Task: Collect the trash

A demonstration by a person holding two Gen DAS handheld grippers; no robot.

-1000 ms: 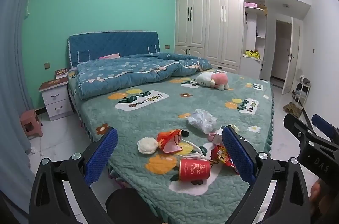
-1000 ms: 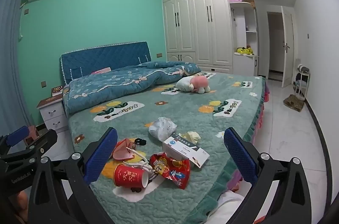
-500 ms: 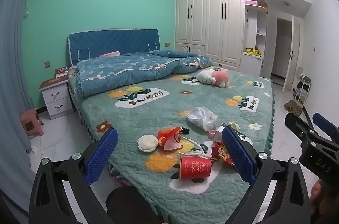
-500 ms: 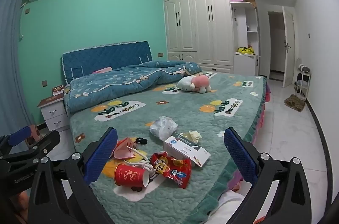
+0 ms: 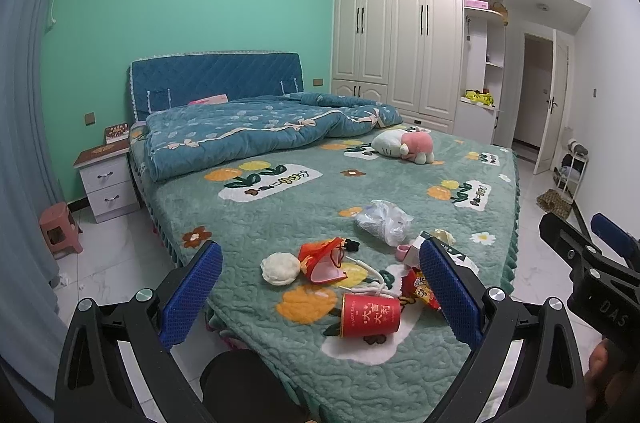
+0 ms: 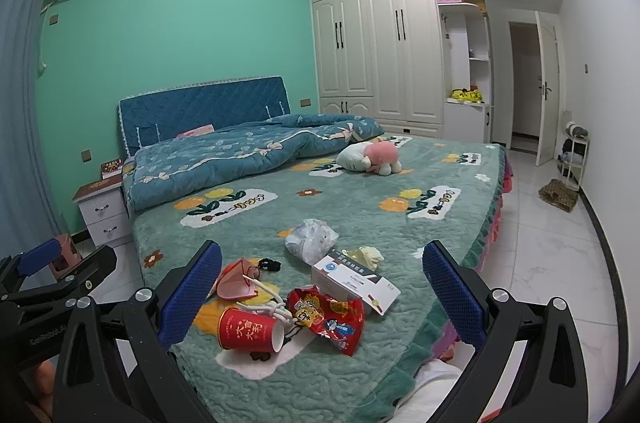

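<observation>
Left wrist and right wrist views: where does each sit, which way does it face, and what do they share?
Left wrist: sits behind the open left tool, facing the bed's foot corner; the right tool shows at right.
Right wrist: sits behind the open right tool, facing the same corner; the left tool shows at left.
Shared: red cup, snack wrapper, plush toy.

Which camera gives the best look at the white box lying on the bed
The right wrist view. There the white box lies in full sight between the snack wrapper and the clear plastic bag, its printed top facing up. In the left wrist view, that claw's blue finger pad covers most of the box, leaving just one end.
</observation>
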